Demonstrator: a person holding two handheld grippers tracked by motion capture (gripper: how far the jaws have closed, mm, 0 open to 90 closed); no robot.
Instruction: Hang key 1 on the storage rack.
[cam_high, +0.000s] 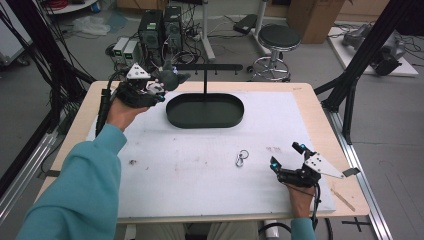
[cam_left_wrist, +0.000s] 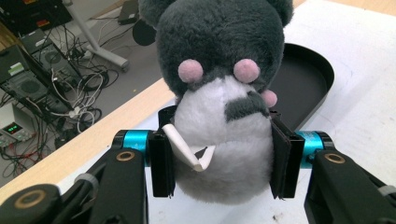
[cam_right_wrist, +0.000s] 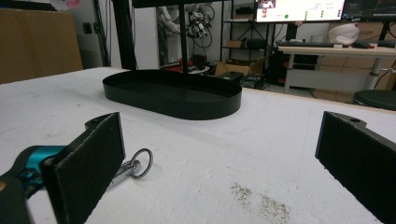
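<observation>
My left gripper is shut on a grey and white plush toy, its pads pressing the white belly from both sides. In the high view the plush toy hangs in the air just left of the black oval tray, near the table's back left. A white tag dangles from the toy's front. My right gripper rests low at the front right, jaws wide open with nothing between them. A small metal key ring clasp lies on the white mat just left of it, also seen as the clasp beside my left pad.
A T-shaped black stand rises from the tray's back edge. The white mat covers most of the wooden table. Beyond the far edge stand a round stool, computer boxes and tangled cables.
</observation>
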